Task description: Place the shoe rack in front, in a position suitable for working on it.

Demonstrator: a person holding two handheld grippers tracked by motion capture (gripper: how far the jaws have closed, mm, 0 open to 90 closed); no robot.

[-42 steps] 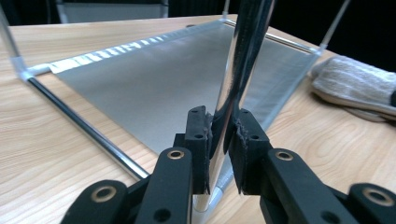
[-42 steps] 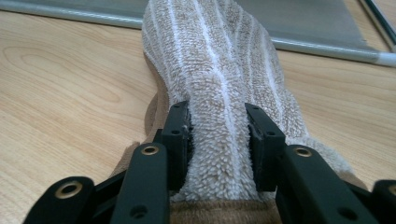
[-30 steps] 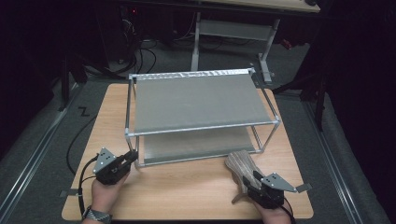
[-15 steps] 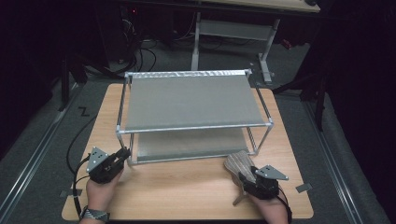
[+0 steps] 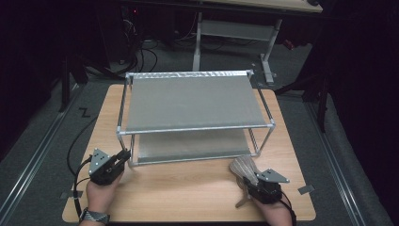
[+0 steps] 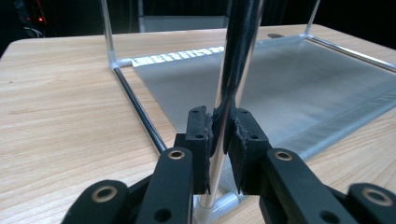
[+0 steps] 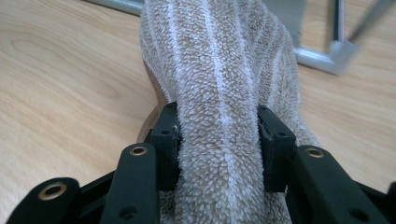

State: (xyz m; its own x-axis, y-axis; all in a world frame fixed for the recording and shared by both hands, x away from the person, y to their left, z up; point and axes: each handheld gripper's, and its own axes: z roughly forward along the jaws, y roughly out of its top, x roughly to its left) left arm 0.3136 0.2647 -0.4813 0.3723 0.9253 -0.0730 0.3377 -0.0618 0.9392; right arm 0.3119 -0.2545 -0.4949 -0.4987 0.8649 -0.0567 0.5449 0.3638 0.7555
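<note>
Rack (image 5: pixel 193 101): 2-tier frame of thin shiny metal tubes with pale corner joints, each tier a flat sheet of grey woven fabric. Rectangular; long axis runs left to right across the wooden table (image 5: pixel 188 183), its front edge facing the person. It stands on the table's far half.

Left gripper (image 5: pixel 123 157): at the rack's front-left corner. In the left gripper view its black jaws are clamped tight on the upright post (image 6: pixel 231 93) of that corner, pads pressing the round chromed tube from both sides just above the pale foot joint.

Towel (image 5: pixel 242 167): soft terry cloth, beige with narrow white stripes, bunched into a thick roll. It lies on the table just in front of the rack's front-right corner, its long axis and stripes pointing toward the rack.

Right gripper (image 7: pixel 219 149): jaws have just been closing, and both pads now squeeze the towel's near end between them, standing about half apart.

Table: light wood grain, smooth, rounded corners.
</note>
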